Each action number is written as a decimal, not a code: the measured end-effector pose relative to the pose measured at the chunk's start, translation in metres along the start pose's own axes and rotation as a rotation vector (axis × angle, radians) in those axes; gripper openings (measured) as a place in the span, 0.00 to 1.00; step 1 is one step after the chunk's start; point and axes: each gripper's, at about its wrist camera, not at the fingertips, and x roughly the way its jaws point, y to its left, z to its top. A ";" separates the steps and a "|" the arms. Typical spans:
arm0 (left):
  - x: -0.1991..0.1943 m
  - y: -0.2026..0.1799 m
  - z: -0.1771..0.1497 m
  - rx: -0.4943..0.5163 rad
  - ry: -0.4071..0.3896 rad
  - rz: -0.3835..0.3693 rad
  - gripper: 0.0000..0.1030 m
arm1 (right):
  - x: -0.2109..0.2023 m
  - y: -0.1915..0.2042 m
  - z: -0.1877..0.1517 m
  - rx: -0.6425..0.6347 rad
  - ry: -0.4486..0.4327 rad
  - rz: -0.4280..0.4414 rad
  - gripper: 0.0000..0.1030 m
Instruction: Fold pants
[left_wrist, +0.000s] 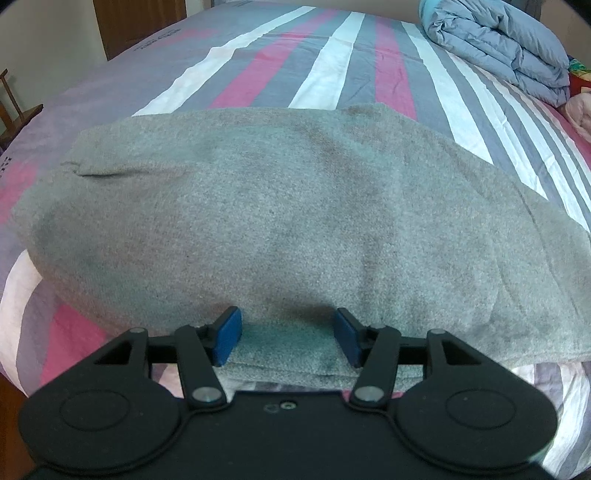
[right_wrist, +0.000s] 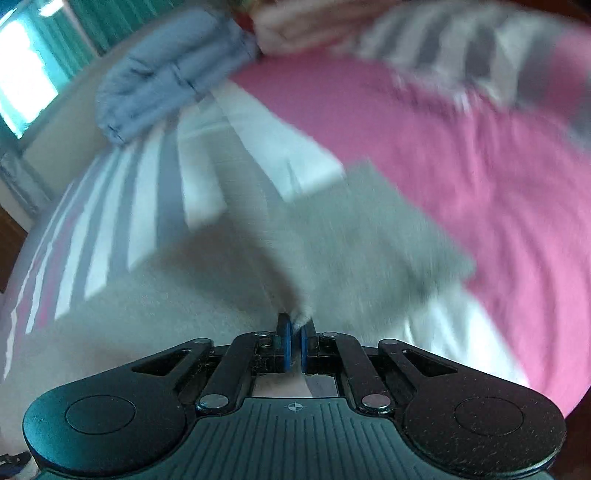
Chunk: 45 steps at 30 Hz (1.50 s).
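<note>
Grey fleece pants (left_wrist: 280, 221) lie folded on a striped bed. In the left wrist view my left gripper (left_wrist: 288, 336) is open, its blue pads (left_wrist: 227, 336) on either side of the near folded edge of the pants. In the right wrist view, which is motion-blurred, my right gripper (right_wrist: 294, 341) is shut on a pinch of the grey pants (right_wrist: 354, 236), and the cloth hangs lifted from the jaws over the bed.
The bedsheet (left_wrist: 258, 62) has pink, grey and white stripes. A folded blue quilt (left_wrist: 509, 44) sits at the far right of the bed; it also shows in the right wrist view (right_wrist: 166, 74). A wooden chair (left_wrist: 14, 110) stands left of the bed. A window (right_wrist: 26, 74) is at the upper left.
</note>
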 end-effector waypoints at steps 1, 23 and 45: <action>0.000 0.000 0.000 0.001 -0.001 0.002 0.46 | -0.001 -0.005 0.003 0.031 -0.012 0.033 0.09; 0.007 0.014 0.012 0.048 0.013 0.048 0.50 | -0.005 -0.075 0.022 0.318 -0.007 0.115 0.05; 0.002 0.007 0.000 0.079 -0.023 0.109 0.50 | 0.014 -0.113 0.030 0.658 -0.033 0.244 0.10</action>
